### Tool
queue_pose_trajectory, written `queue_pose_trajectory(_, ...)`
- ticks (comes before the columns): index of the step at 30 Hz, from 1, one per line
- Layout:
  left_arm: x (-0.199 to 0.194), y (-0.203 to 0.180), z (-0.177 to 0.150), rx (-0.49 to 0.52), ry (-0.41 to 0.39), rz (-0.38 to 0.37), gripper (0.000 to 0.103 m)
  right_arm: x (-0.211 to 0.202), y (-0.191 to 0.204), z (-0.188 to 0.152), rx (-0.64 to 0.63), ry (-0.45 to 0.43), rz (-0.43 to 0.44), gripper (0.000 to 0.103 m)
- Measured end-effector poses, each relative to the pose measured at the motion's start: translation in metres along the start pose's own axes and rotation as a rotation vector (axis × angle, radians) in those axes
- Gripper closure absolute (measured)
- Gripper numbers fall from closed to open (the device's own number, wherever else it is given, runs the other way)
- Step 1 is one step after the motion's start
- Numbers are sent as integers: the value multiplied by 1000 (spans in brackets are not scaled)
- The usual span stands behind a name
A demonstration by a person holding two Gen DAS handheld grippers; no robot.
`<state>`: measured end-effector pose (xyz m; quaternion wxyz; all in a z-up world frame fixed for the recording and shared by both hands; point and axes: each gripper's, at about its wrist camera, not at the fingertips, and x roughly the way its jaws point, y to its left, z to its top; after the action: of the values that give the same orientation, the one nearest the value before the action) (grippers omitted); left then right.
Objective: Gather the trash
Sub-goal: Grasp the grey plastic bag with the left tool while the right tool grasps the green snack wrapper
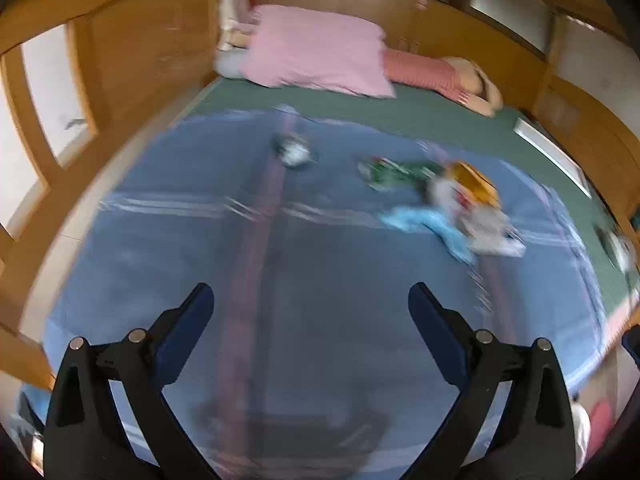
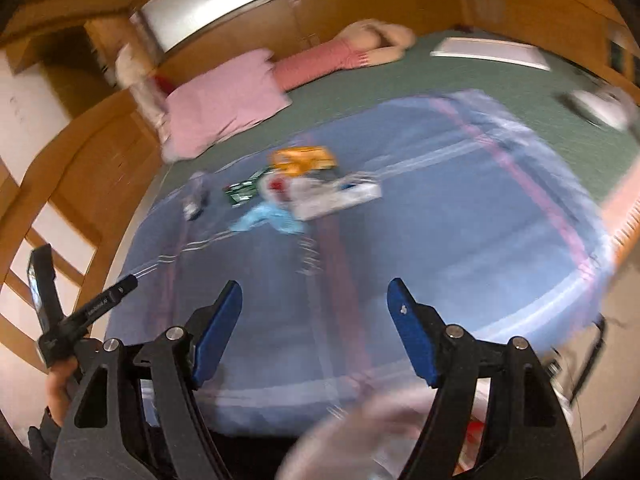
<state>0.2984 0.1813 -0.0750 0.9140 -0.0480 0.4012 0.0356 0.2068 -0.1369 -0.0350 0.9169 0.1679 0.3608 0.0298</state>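
Note:
A cluster of trash lies on a blue plaid blanket (image 1: 304,264) spread over a bed. It holds an orange packet (image 1: 474,184), a green wrapper (image 1: 396,171), a light blue wrapper (image 1: 432,224) and a white wrapper (image 1: 494,236). A small dark and white piece (image 1: 294,148) lies apart to the left. The right wrist view shows the same orange packet (image 2: 304,158), green wrapper (image 2: 242,192), blue wrapper (image 2: 268,216) and white wrapper (image 2: 336,198). My left gripper (image 1: 311,300) is open and empty, above the blanket. My right gripper (image 2: 314,300) is open and empty. Both views are blurred.
A pink pillow (image 1: 316,50) and a striped red pillow (image 1: 424,72) lie at the head of the green sheet (image 1: 420,116). Wooden headboard and cabinets (image 1: 120,52) surround the bed. A white flat object (image 2: 488,52) lies at the far right. A blurred pale container rim (image 2: 360,432) is below my right gripper.

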Motion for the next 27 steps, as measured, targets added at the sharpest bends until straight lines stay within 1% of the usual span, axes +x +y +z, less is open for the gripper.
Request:
queue_pose_trajectory(3,13,46,15,-28,-55,18,4,56,50,36,-59,32,46,29)
queue_pose_trajectory(4,18,62,14,-42,-75,32,4,85,72,50,-74,60,69,29)
queue_pose_trajectory(5,28,79,14,-68,-53,98,4,111,90,62,-88,83,86,29)
queue_pose_trajectory(6,36,90,15,-93,-5,160,4,149,118,71,-111,117,113,29)
queue_pose_trajectory(7,43,104,18,-134,52,214,4,173,136,77,-137,128,108,29)
queue_pose_trajectory(8,46,119,20,-187,76,215,4,196,156,82,-174,131,91,29)
queue_pose_trajectory(10,46,137,18,-271,84,186,4,254,203,95,-253,143,83,29)
queue_pose_trajectory(12,50,154,16,-374,114,160,4,301,232,107,-252,171,64,29)
queue_pose_trajectory(13,53,155,14,-402,125,147,4,332,247,115,-241,186,28,29)
queue_pose_trajectory(14,57,158,13,-431,141,118,4,352,258,120,-241,192,-6,29)
queue_pose_trajectory(15,61,159,12,-436,158,98,4,379,271,125,-253,203,-68,29)
queue_pose_trajectory(17,63,154,9,-408,176,94,4,412,284,125,-296,213,-153,29)
queue_pose_trajectory(18,65,152,9,-377,178,109,4,421,287,123,-306,215,-170,29)
queue_pose_trajectory(19,65,149,11,-345,172,132,4,427,285,119,-300,220,-142,29)
queue_pose_trajectory(20,64,150,12,-318,162,165,4,429,283,116,-284,230,-111,37)
queue_pose_trajectory(21,64,152,13,-311,154,185,4,429,282,114,-270,236,-91,42)
queue_pose_trajectory(22,62,155,13,-317,147,192,4,423,280,111,-255,245,-62,47)
queue_pose_trajectory(24,57,164,12,-363,122,174,4,410,279,105,-266,276,-5,51)
queue_pose_trajectory(26,54,167,11,-386,109,155,4,385,274,93,-298,319,49,52)
queue_pose_trajectory(27,52,166,11,-386,105,151,4,366,266,83,-315,349,79,52)
